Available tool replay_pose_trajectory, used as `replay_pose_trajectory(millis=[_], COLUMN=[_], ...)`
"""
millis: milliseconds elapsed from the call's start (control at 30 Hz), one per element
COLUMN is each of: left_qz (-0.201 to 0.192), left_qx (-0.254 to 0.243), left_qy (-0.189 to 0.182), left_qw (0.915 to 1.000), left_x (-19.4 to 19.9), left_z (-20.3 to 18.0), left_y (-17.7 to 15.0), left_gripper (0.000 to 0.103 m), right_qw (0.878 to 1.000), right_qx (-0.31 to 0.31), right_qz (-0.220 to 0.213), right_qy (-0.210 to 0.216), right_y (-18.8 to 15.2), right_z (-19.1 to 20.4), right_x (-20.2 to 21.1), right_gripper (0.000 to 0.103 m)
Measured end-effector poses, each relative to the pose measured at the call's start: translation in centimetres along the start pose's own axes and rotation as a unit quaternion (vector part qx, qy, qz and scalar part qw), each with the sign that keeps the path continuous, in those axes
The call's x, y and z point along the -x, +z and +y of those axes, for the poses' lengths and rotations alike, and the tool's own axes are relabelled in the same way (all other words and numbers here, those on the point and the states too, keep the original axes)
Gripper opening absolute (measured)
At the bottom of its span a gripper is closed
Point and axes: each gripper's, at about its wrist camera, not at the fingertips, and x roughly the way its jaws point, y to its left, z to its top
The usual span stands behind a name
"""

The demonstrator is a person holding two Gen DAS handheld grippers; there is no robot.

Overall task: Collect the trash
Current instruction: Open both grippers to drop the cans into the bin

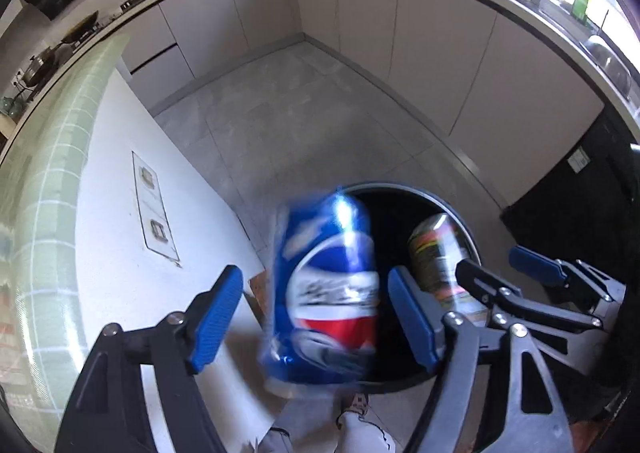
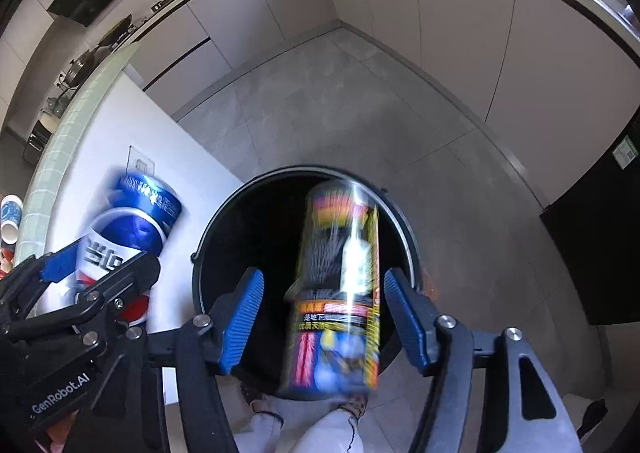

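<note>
A blue, white and red Pepsi can (image 1: pixel 332 289) is blurred between the open fingers of my left gripper (image 1: pixel 316 317), touching neither pad, at the left rim of the round black trash bin (image 1: pixel 400 189). It also shows in the right wrist view (image 2: pixel 132 229). A yellow and black can (image 2: pixel 340 293) is blurred between the open fingers of my right gripper (image 2: pixel 324 317), above the bin's dark opening (image 2: pixel 248 237). In the left wrist view this can (image 1: pixel 436 253) sits by the right gripper's blue pads (image 1: pixel 536 271).
A white counter side with a green tiled top (image 1: pixel 60 157) stands left of the bin. Grey tiled floor (image 1: pixel 304 121) runs to beige cabinets (image 1: pixel 432 37). A dark appliance (image 2: pixel 600 253) is at right. The person's legs and shoes (image 2: pixel 304 425) are below.
</note>
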Motion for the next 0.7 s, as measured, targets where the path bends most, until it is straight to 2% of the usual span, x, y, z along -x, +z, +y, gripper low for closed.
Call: replay_pose_trajectory(millis=[167, 333, 567, 700], left_qz=[-0.031, -0.029, -0.067, -0.088], left_qx=[0.016, 0.023, 0.040, 0.067], left_qy=[-0.010, -0.032, -0.034, -0.026], left_qw=[0.9993, 0.9988, 0.9964, 0.9935], left_x=[2.4, 3.6, 7.2, 9.5], left_z=[0.7, 1.4, 4.7, 8.6], left_y=[0.9, 1.2, 0.9, 0.2], left_gripper=[0.080, 0.080, 0.080, 0.081], right_qw=[0.999, 0.998, 0.997, 0.996], right_qx=[-0.014, -0.024, -0.026, -0.018], right_qz=[-0.034, -0.064, -0.074, -0.081], right_qy=[-0.001, 0.000, 0.016, 0.037], right_y=[0.7, 0.9, 1.0, 1.1], right_z=[0.0, 0.1, 2.3, 4.9], right_x=[2.2, 4.6, 6.4, 7.9], right_gripper=[0.066, 0.066, 0.066, 0.066])
